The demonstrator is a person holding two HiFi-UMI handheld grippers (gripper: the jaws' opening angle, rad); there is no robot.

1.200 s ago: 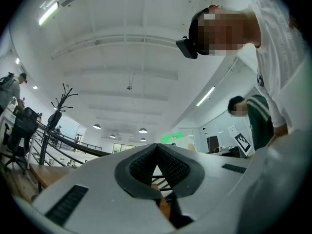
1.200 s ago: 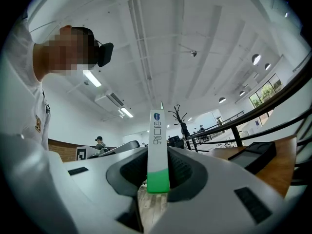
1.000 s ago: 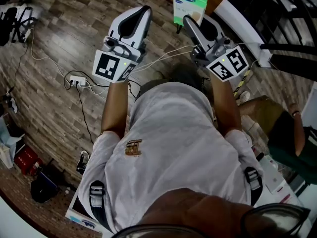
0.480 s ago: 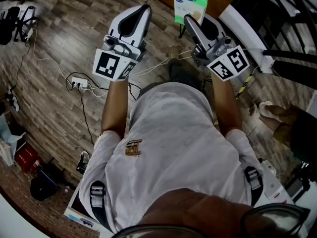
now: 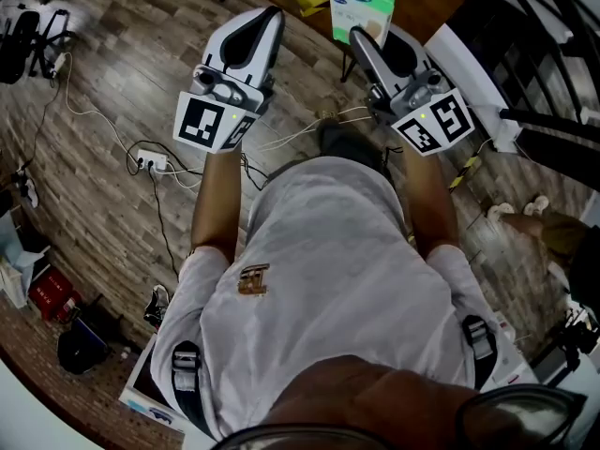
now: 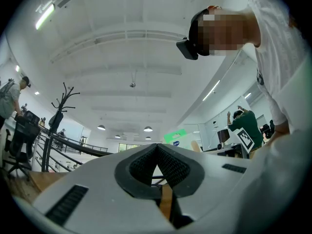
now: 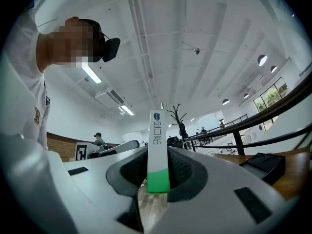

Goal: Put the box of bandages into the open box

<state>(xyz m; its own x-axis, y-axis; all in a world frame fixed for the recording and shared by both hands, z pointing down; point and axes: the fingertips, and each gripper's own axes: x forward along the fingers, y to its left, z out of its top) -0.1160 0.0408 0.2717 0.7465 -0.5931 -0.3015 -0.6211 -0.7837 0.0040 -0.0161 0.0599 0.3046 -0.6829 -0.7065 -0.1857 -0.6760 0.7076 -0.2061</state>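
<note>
Right gripper [image 7: 158,162]: ribbed black pads clamped on the flat faces of the box of bandages [image 7: 157,130], a slim white-and-green carton held upright in front of the person.
Left gripper [image 6: 157,149]: grooved pads pressed together, nothing between them.
Shells: smooth, rounded white plastic.
Below: wood-plank floor [image 5: 103,73], white power strip [image 5: 150,160].

An open lab hall: high white ceiling [image 6: 122,43], strip lights [image 6: 45,14], cable-strewn wooden floor [image 5: 112,54].
</note>
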